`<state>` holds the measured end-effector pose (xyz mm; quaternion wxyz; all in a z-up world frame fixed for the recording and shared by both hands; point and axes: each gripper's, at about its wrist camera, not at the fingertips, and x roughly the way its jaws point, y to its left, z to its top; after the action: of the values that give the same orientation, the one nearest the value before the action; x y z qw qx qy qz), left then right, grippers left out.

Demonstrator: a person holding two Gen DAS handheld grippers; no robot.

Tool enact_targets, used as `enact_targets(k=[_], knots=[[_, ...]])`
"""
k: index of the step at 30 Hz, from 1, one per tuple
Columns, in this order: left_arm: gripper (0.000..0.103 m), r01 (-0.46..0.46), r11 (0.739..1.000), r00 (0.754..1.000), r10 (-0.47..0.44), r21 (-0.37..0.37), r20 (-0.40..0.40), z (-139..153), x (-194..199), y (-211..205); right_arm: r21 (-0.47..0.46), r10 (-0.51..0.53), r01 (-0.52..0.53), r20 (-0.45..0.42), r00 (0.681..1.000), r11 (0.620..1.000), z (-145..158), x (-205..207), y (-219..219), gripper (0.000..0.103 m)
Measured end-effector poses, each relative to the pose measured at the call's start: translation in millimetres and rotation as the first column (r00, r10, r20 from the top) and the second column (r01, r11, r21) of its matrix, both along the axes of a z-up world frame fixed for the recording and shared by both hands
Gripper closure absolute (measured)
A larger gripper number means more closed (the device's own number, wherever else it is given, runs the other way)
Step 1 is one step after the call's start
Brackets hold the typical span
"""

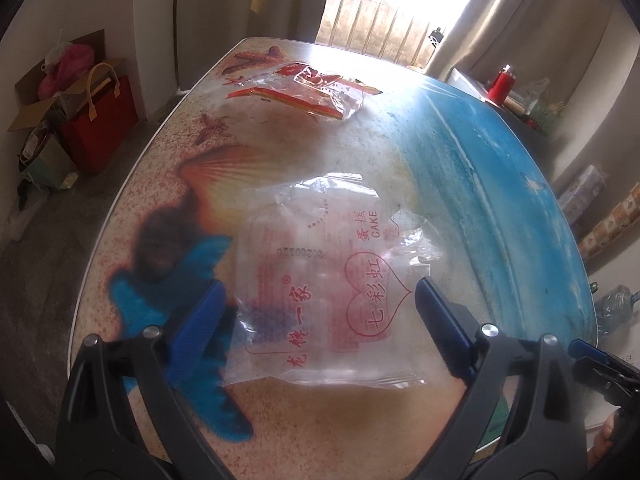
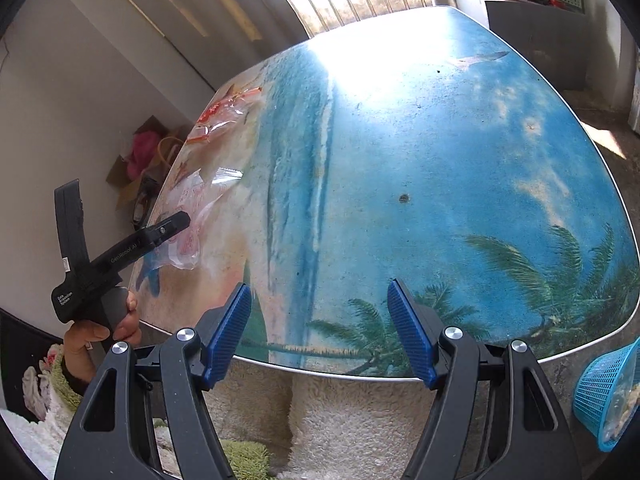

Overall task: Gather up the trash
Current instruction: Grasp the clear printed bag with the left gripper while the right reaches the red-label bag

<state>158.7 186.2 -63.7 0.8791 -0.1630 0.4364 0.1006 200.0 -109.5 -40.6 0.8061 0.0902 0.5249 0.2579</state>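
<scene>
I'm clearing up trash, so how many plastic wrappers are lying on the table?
2: a clear cake wrapper between the left tongs, and a red-printed wrapper at the table's far end.

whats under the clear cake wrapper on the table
Through the clear cake wrapper the table's sandy beach print shows. Nothing else seems to lie beneath, though its red printing hides patches.

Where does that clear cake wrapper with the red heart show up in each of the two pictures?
Left wrist view: the cake wrapper lies low in the centre, flat on the table, between the open left gripper's fingers.
Right wrist view: the same wrapper sits at the left edge, partly behind the left gripper.
Shared landmark: the red wrapper farther along the table, toward the window.
</scene>
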Motion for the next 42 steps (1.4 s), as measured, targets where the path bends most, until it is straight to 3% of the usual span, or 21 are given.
enact_targets(k=[3,10,17,22,29,34,38,42], knots=[[0.015,0.001,1.000,1.000,-0.001,0.029,-0.018,-3,1,-3,-0.012,0.015,-0.015,-0.007,1.000,1.000,-1,2,11,0.034],[0.039,0.014,0.990,0.999,-0.009,0.138,-0.040,-4,1,-7,-0.028,0.036,-0.036,-0.003,0.999,0.999,3,6,30,0.034],[0.053,0.027,0.989,0.999,-0.022,0.145,-0.031,-2,-5,-1,-0.051,0.043,-0.043,-0.009,0.999,0.998,4,8,41,0.034],[0.062,0.031,0.990,0.999,-0.029,0.135,-0.016,-2,-13,5,-0.074,0.046,-0.044,0.034,0.998,0.996,20,17,51,0.034],[0.071,0.042,0.991,0.999,-0.043,0.125,0.000,-2,-23,16,-0.022,0.085,-0.083,0.103,0.991,0.996,49,49,84,0.034],[0.074,0.027,0.993,1.000,-0.028,0.114,0.007,-2,-33,28,0.089,0.146,-0.150,0.044,0.988,0.985,51,86,129,0.034],[0.075,0.019,0.993,1.000,-0.020,0.113,0.014,-2,-41,36,0.161,0.149,-0.140,-0.045,0.988,0.977,40,127,166,0.034],[0.075,0.022,0.993,0.999,-0.024,0.115,0.021,-3,-45,40,0.175,0.128,-0.104,-0.133,0.983,0.979,21,169,205,0.034]])
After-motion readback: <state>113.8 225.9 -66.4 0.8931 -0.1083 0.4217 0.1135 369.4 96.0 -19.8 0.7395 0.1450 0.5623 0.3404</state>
